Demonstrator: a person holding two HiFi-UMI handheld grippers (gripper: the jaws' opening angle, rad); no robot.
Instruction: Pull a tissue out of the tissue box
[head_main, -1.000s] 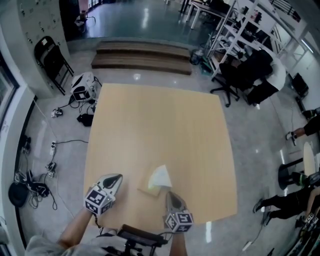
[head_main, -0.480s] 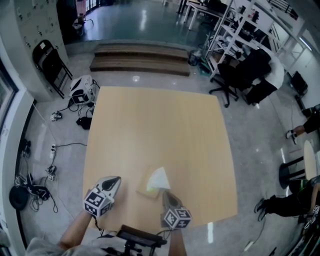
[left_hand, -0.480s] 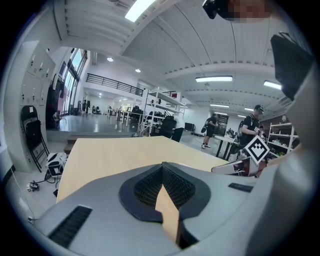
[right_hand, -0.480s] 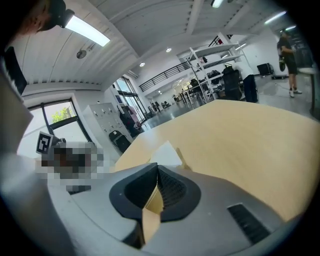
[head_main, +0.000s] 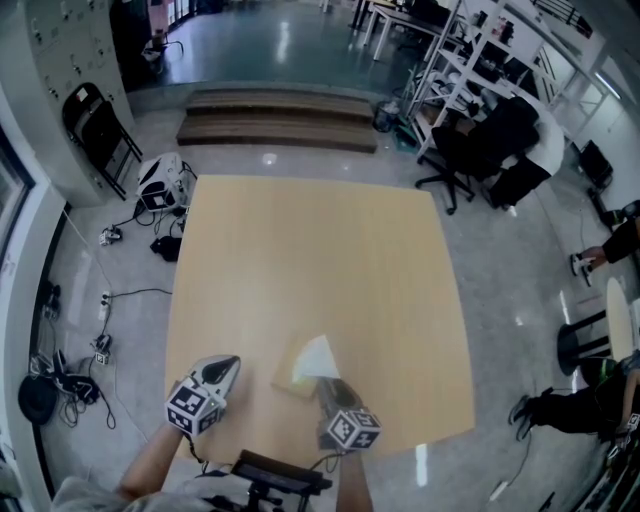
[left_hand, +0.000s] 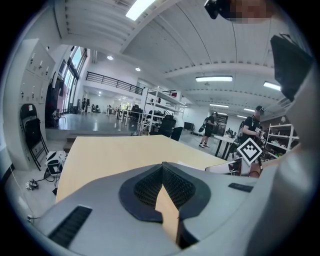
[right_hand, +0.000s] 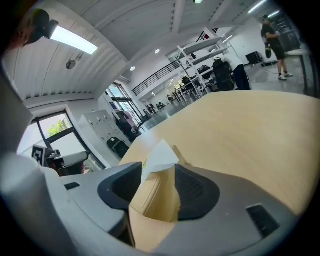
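A wood-coloured tissue box (head_main: 292, 379) lies near the front edge of the light wooden table (head_main: 320, 260), with a white tissue (head_main: 318, 357) standing up out of it. My right gripper (head_main: 331, 387) is right behind the box. Its jaws have just been opening and now stand open. In the right gripper view the box (right_hand: 156, 201) fills the gap between the dark pads (right_hand: 196, 189), and the tissue (right_hand: 160, 156) rises above them. My left gripper (head_main: 226, 366) hovers left of the box, fingertips touching, holding nothing (left_hand: 163, 167).
The table's front edge (head_main: 330, 450) runs just under both grippers. Cables and bags (head_main: 160, 215) lie on the floor to the left. An office chair (head_main: 470, 160) and shelving (head_main: 480, 60) stand at the back right. A person's legs (head_main: 570, 410) show at the right.
My right gripper has sunk a little and shifted left towards the box, and its marker cube has rolled. The left gripper, the box and the tissue have stayed put.
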